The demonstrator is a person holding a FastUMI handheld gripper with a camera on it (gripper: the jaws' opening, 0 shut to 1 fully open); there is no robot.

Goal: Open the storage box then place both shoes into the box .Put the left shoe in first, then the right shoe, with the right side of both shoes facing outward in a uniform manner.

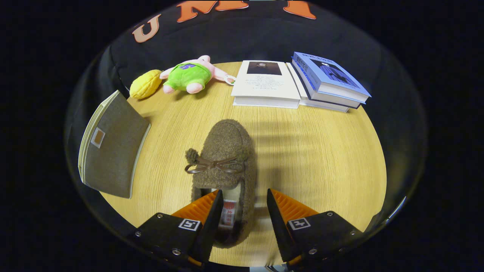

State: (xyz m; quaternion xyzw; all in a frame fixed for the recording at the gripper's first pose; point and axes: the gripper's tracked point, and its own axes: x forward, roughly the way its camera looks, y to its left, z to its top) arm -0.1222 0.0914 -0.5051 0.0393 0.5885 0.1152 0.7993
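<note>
Storage box (111, 147), lid down, at left of bench (321, 158); slipper (225, 166) centred, heel between fingers of claw (245, 202), which is spread wide, nothing gripped. Step judged: shoe pickup; box must be opened first

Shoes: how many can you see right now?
1. The shoe lies on the table, its heel between the open tool's fingers, toe pointing away toward the books. A second may be out of view.
</note>
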